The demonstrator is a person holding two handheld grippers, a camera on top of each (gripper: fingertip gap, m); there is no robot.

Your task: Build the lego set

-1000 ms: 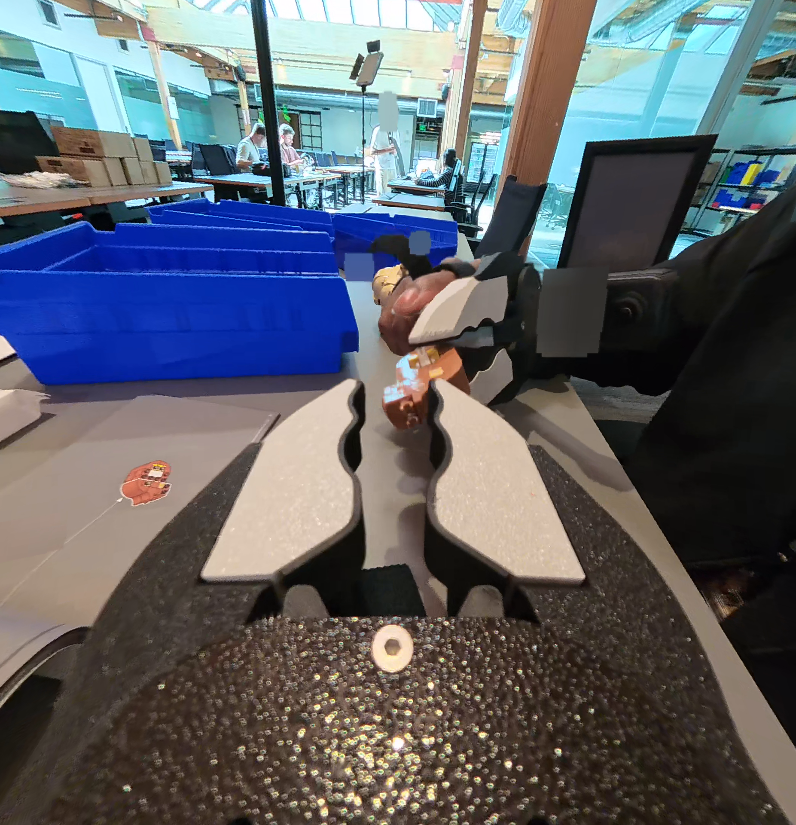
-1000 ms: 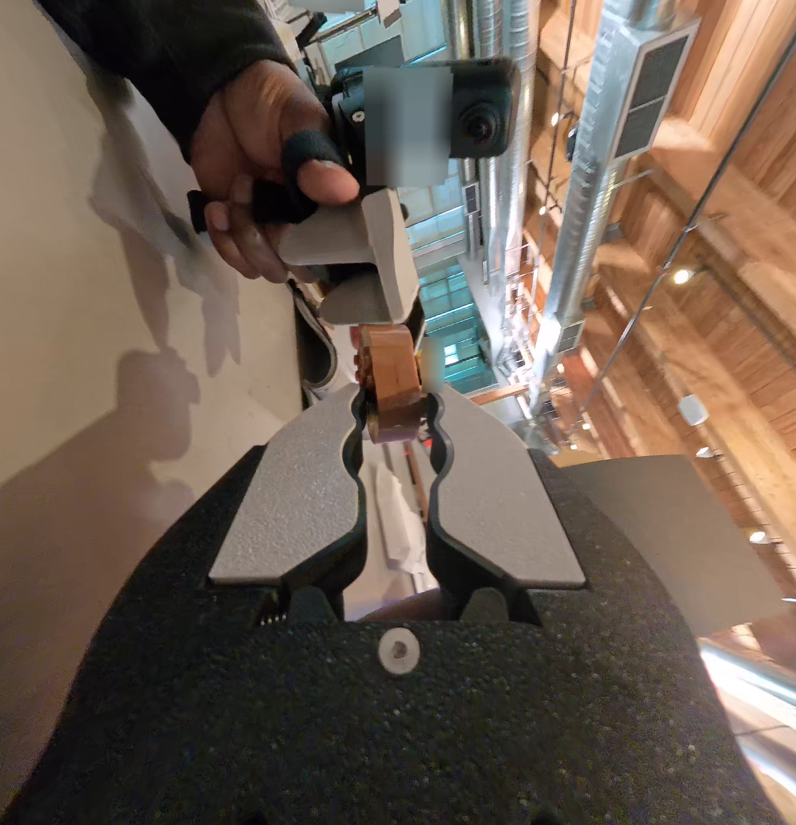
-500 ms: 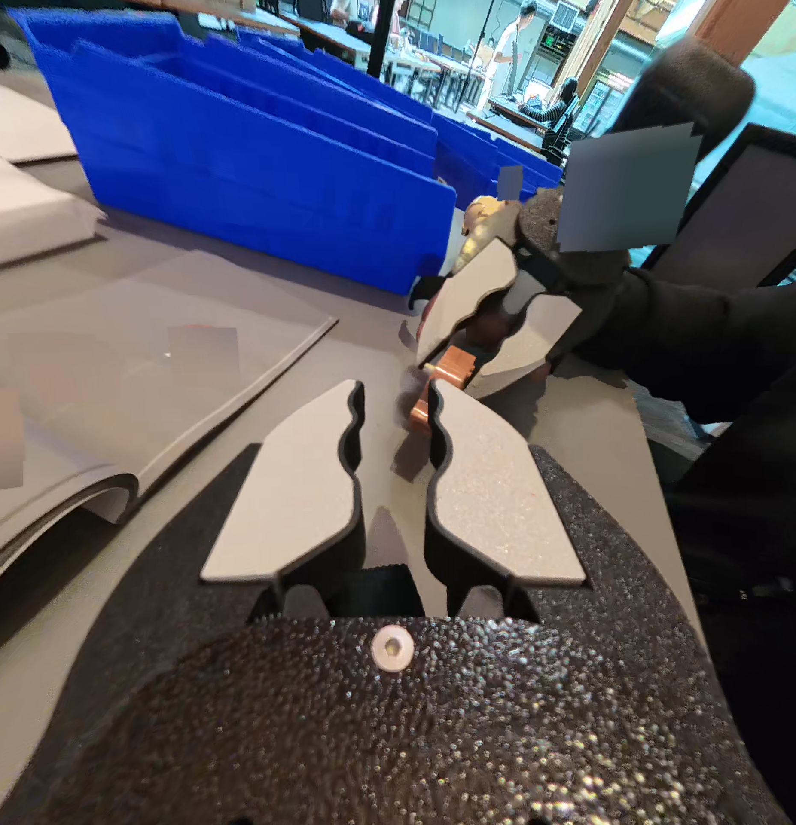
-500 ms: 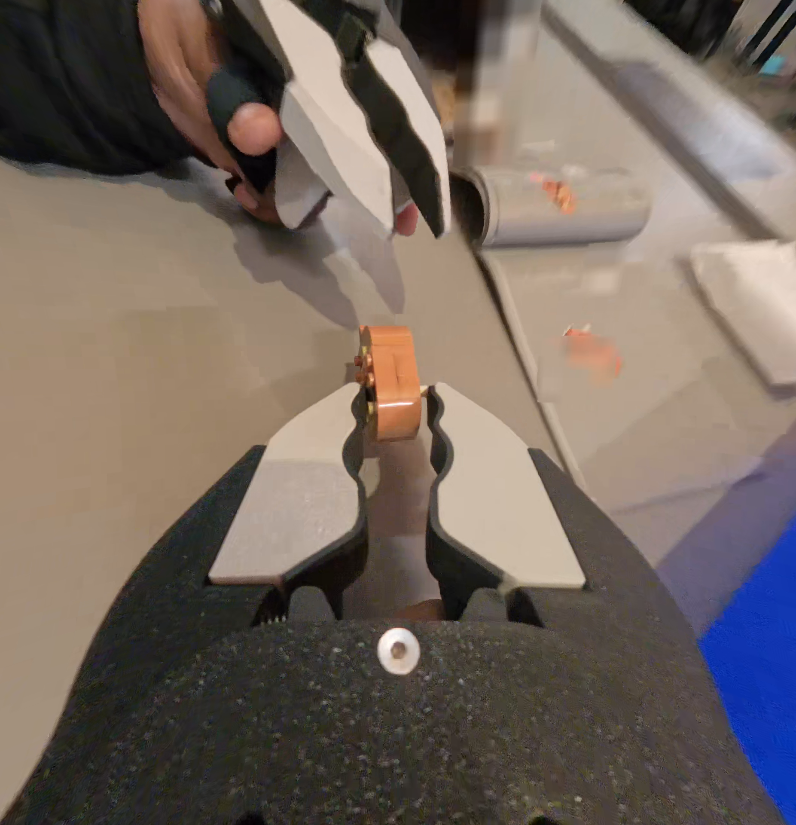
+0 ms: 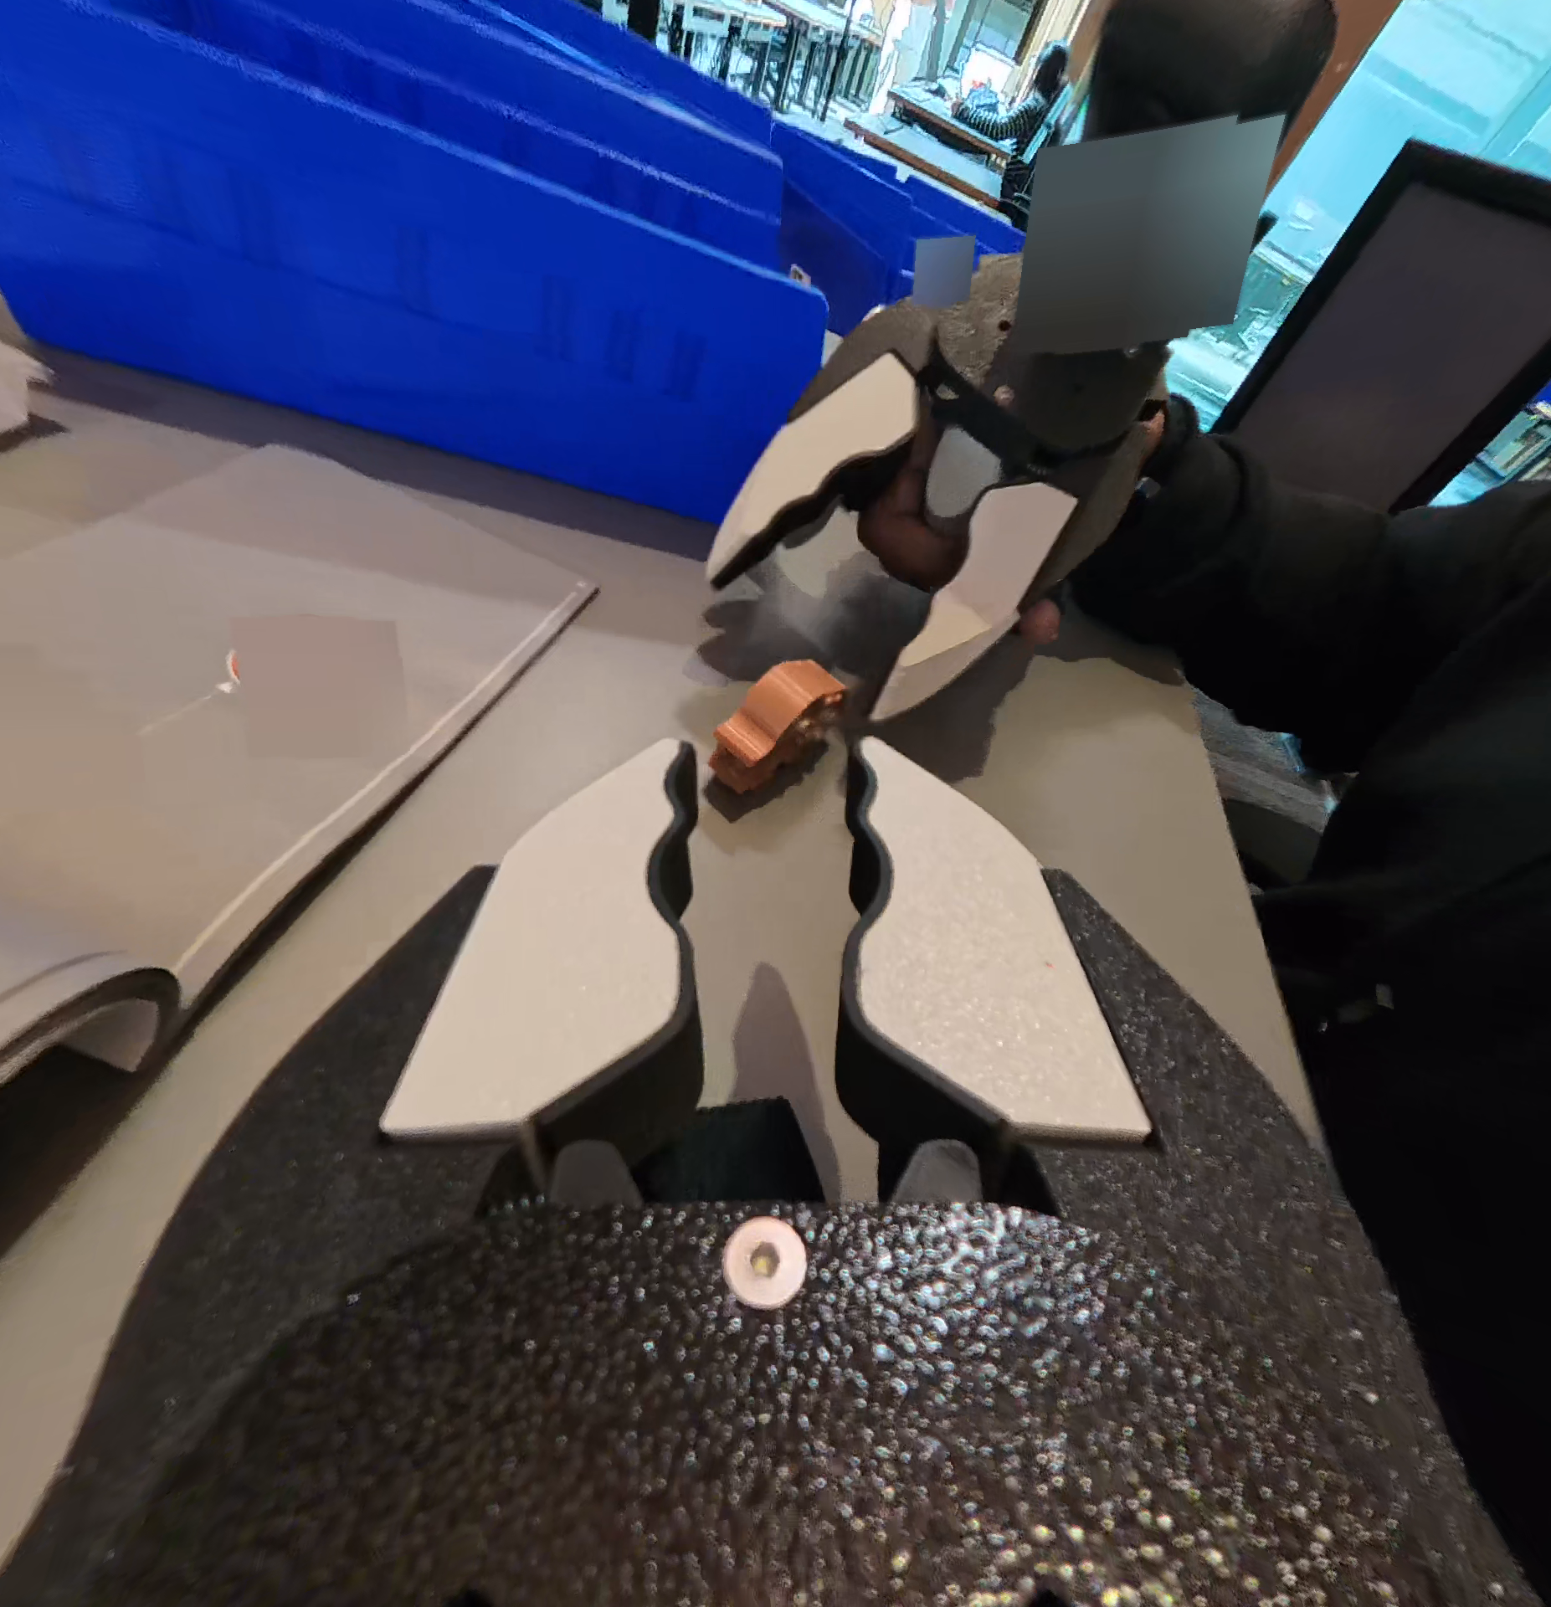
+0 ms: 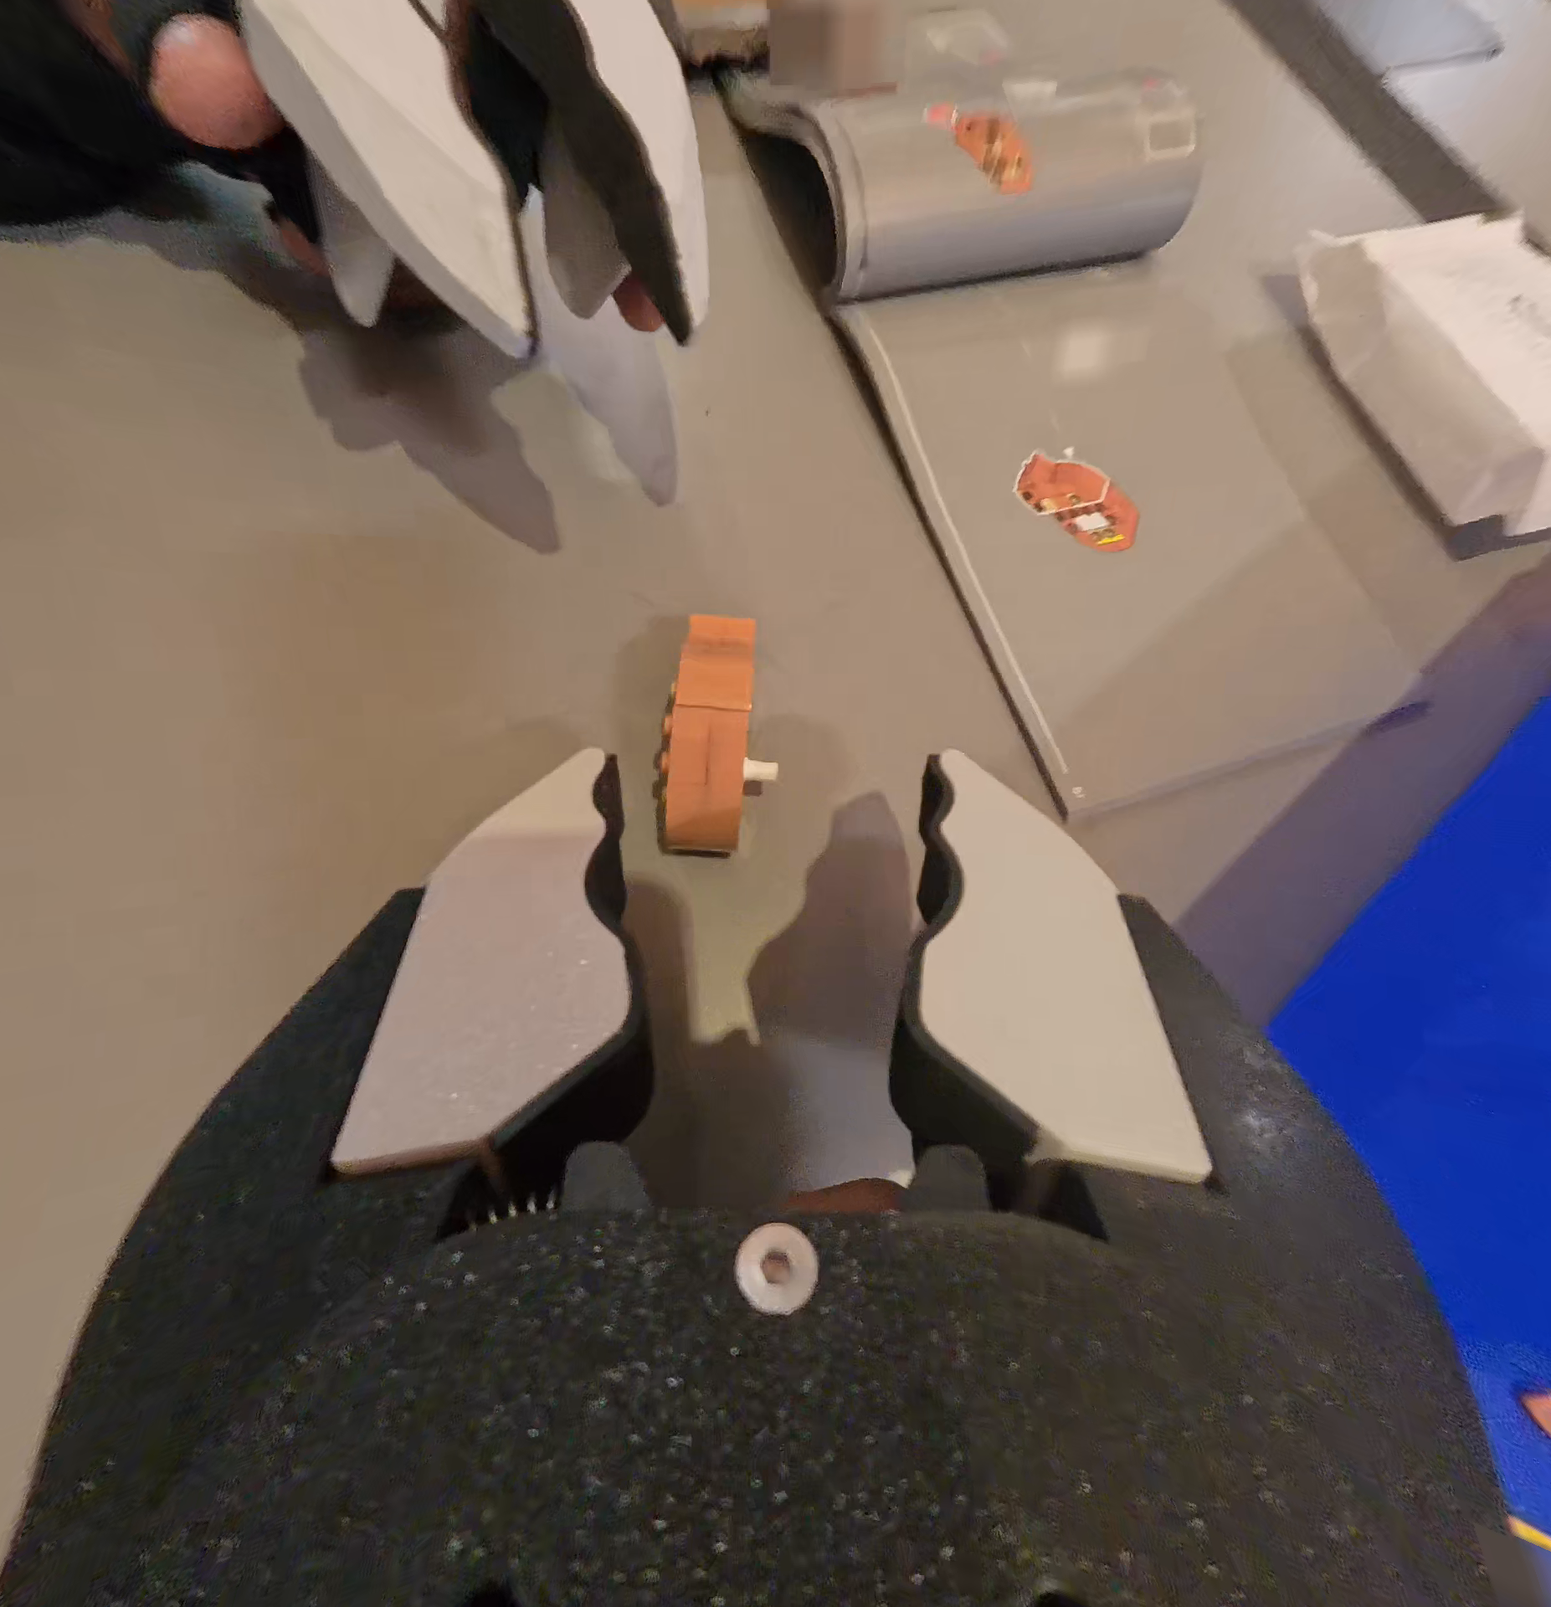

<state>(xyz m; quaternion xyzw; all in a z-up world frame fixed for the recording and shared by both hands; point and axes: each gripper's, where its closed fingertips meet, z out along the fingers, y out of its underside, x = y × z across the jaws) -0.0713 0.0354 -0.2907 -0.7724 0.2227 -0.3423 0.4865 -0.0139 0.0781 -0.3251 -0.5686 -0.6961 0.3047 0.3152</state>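
A small brown brick-built piece (image 6: pixel 706 739) with a white peg on its side stands on edge on the grey table (image 6: pixel 232 696). My right gripper (image 6: pixel 767 765) is open wide; the piece sits between its fingertips, nearer the left one, and neither pad touches it. In the left wrist view the piece (image 5: pixel 776 726) lies just beyond my left gripper (image 5: pixel 769 765), which is open and empty. The right gripper (image 5: pixel 798 643) shows there above the piece, spread open. The left gripper (image 6: pixel 598 339) shows at the top of the right wrist view.
Blue bins (image 5: pixel 406 261) line the table's far side. An open instruction booklet (image 5: pixel 232 696) lies to the left, also seen in the right wrist view (image 6: pixel 1145 565). A white paper bag (image 6: pixel 1450 374) lies beyond it. A dark framed panel (image 5: pixel 1406 348) stands at the right. The gap from one gripper's tips to the other's is roughly 9 centimetres.
My right gripper held the brown piece in the air, brought it down to the table and opened, letting it go. My left gripper opened a little and drew back slightly.
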